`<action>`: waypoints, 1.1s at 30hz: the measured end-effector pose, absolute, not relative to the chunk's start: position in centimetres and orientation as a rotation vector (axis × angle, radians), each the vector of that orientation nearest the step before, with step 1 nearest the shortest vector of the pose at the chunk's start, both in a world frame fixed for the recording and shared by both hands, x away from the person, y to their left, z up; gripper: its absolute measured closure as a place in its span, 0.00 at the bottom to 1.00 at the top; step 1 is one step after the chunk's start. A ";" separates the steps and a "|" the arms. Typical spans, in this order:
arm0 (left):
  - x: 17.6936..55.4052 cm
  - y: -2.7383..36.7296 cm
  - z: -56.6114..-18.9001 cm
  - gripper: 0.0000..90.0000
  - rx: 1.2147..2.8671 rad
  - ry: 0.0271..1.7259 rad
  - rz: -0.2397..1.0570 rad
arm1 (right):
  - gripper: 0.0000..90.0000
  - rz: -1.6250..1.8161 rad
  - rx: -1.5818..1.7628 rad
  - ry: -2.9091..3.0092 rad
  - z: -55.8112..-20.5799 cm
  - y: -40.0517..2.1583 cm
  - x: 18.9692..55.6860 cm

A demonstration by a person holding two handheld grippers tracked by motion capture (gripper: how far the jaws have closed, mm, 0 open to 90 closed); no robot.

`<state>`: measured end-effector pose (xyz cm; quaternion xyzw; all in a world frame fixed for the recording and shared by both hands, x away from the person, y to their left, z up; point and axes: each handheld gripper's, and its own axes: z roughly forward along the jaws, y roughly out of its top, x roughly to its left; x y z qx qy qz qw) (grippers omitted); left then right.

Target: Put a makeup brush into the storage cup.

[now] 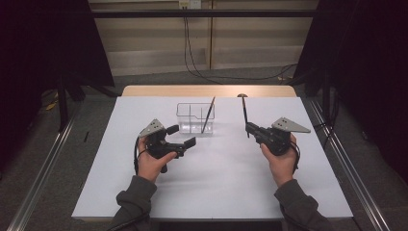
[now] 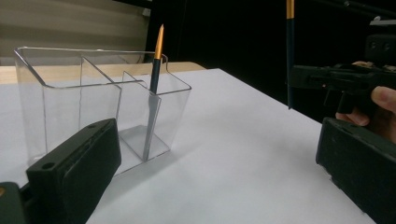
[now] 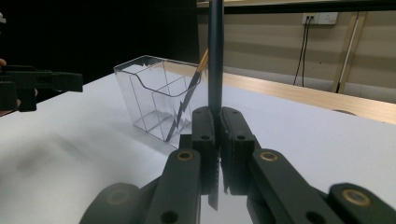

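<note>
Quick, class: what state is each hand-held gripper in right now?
Left hand-held gripper: open, holding nothing.
Right hand-held gripper: closed on a dark brush, held upright.

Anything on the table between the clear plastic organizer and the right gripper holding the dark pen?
Nothing. In the high view, only bare white table separates the clear plastic organizer from the right gripper, shut on its dark pen.

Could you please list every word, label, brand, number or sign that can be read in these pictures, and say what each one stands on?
There is none to read.
The clear organiser, the pen in it, the pen clamped in the right gripper, the left gripper and the white table bear no lettering that shows.
The wall socket has no legible marking; it is too small to tell.
</note>
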<state>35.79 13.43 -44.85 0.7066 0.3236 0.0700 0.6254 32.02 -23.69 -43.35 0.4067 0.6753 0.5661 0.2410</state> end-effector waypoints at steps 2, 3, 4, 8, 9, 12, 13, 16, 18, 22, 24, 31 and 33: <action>35.9 13.2 -44.8 0.02 1.604 0.735 0.149 | 0.95 1.539 1.105 1.855 -43.4 -23.6 32.0; 35.9 13.0 -44.7 0.02 1.604 0.743 0.155 | 0.95 1.543 1.105 1.857 -43.5 -23.5 32.0; 36.0 12.8 -44.6 0.02 1.601 0.734 0.151 | 0.95 1.547 1.104 1.853 -43.5 -23.5 32.0; 36.2 12.0 -44.3 0.04 1.601 0.723 0.151 | 0.95 1.557 1.091 1.860 -43.4 -23.4 32.0; 36.3 11.8 -44.2 0.04 1.603 0.712 0.148 | 0.95 1.555 1.087 1.858 -43.4 -23.3 32.0; 36.5 11.3 -44.0 0.04 1.594 0.705 0.143 | 0.95 1.557 1.085 1.865 -43.4 -23.2 31.9; 36.5 11.1 -43.8 0.04 1.594 0.708 0.146 | 0.95 1.559 1.086 1.865 -43.4 -23.2 31.9; 36.6 10.7 -43.6 0.04 1.595 0.694 0.139 | 0.95 1.571 1.087 1.866 -43.5 -23.1 31.9; 36.7 10.5 -43.5 0.04 1.593 0.689 0.139 | 0.95 1.565 1.085 1.872 -43.4 -23.1 31.9; 36.8 10.1 -43.3 0.05 1.604 0.682 0.139 | 0.95 1.570 1.085 1.873 -43.4 -23.1 31.9; 36.9 9.8 -43.2 0.05 1.608 0.681 0.143 | 0.95 1.574 1.084 1.872 -43.4 -23.1 31.9; 37.3 9.1 -42.8 0.07 1.606 0.671 0.124 | 0.95 1.578 1.077 1.874 -43.4 -23.0 31.9; 37.5 8.9 -42.7 0.08 1.612 0.658 0.124 | 0.95 1.585 1.072 1.880 -43.4 -23.0 31.9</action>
